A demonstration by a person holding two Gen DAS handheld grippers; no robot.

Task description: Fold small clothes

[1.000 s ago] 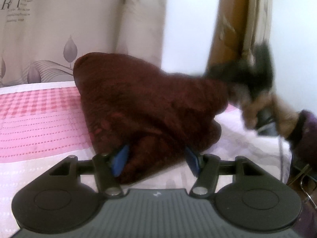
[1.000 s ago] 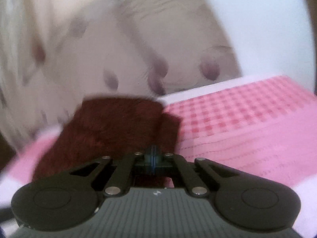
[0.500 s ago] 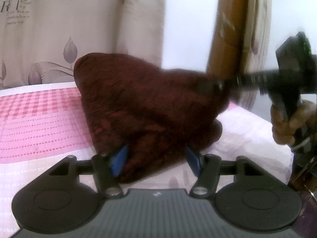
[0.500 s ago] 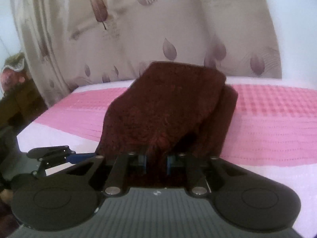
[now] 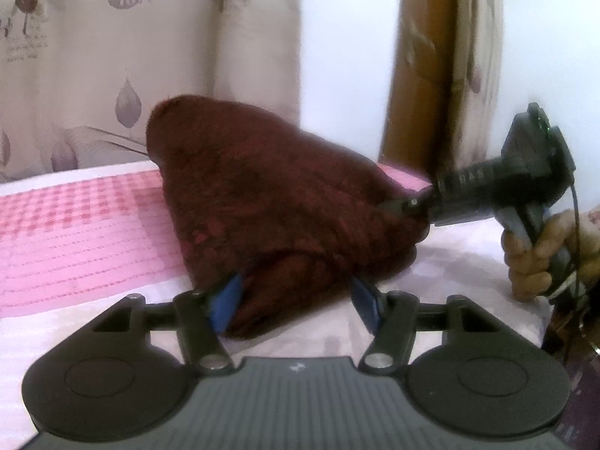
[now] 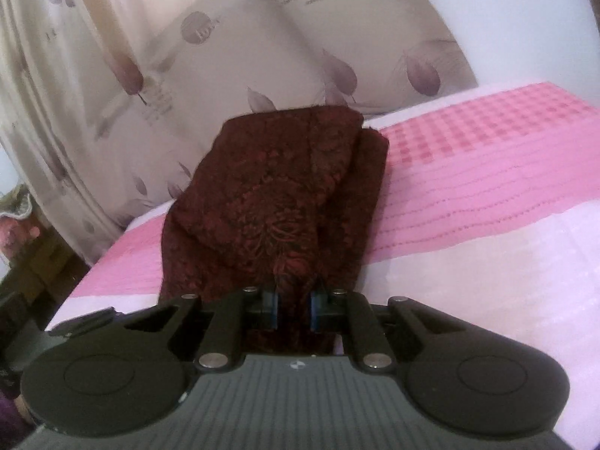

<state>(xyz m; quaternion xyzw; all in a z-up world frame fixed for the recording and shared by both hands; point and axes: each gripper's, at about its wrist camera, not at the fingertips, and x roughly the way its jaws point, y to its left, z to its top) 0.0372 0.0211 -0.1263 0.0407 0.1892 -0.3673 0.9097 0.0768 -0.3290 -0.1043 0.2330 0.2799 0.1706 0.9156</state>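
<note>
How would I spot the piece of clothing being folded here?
Look at the bed with the pink checked cover in front of the leaf-print curtain. On it lies a dark maroon cloth, bunched into a mound. It is the only dark, patterned fabric there, and both tools reach into it.

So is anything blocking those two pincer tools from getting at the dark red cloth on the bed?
Nothing visible does. The right gripper already has a bunched edge of the dark red patterned cloth between its closing jaws. The left gripper has its jaws around the cloth's near corner, on the pink and white bedspread.
</note>
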